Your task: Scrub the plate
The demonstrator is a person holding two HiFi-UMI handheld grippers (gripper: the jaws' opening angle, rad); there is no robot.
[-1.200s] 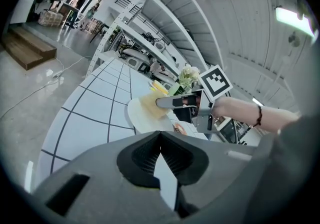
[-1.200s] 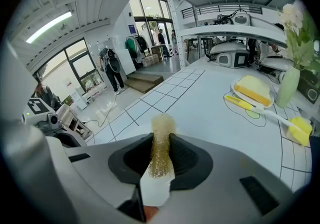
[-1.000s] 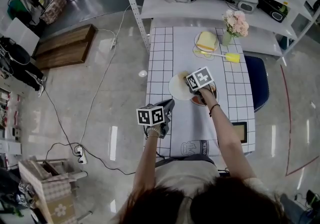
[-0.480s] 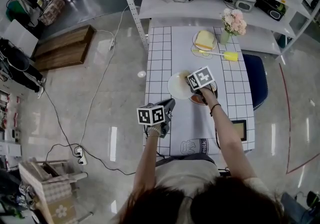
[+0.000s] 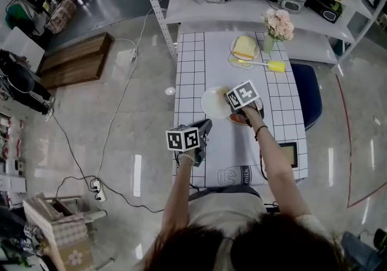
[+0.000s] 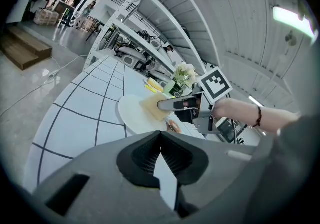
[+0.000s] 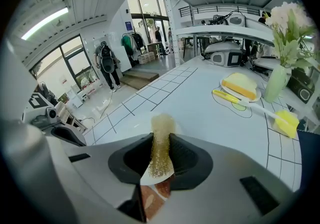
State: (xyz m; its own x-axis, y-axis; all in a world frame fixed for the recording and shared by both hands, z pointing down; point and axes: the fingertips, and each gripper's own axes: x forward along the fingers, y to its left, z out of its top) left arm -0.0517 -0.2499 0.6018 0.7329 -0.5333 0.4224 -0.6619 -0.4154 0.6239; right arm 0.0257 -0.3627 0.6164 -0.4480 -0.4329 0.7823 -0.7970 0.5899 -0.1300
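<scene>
Gridded table point(image 5: 193, 58), right gripper point(image 7: 161, 140) clamps scrubber point(image 7: 161, 125) on plate point(image 6: 131, 110), left gripper point(image 6: 160, 139) jaws together, empty.

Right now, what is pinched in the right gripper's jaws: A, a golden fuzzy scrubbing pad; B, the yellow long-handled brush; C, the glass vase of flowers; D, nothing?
A: the right gripper view shows the golden fuzzy scrubbing pad clamped between the jaws of the right gripper.
</scene>
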